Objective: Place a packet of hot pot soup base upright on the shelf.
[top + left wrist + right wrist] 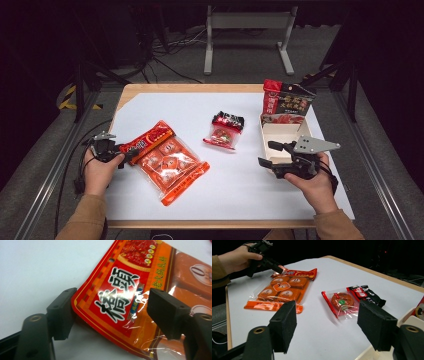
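A large orange snack bag [170, 162] with several round cakes lies flat on the left half of the white table. Its red header with big characters [120, 290] lies between the jaws of my left gripper [112, 305], which stand apart on either side of the bag's corner; one pad [62, 312] is right at the edge. In the high view my left gripper [127, 152] is at the bag's near-left end. My right gripper [266, 153] is open and holds nothing, beside a white box [282, 135]. From the right gripper view [327, 322] the orange bag [282, 288] lies far left.
A small red and black snack packet [223, 131] lies mid-table, also in the right gripper view [342, 301]. A red and black pouch [287, 102] stands at the far end of the white box. The table's wooden edge [200, 223] runs along the front.
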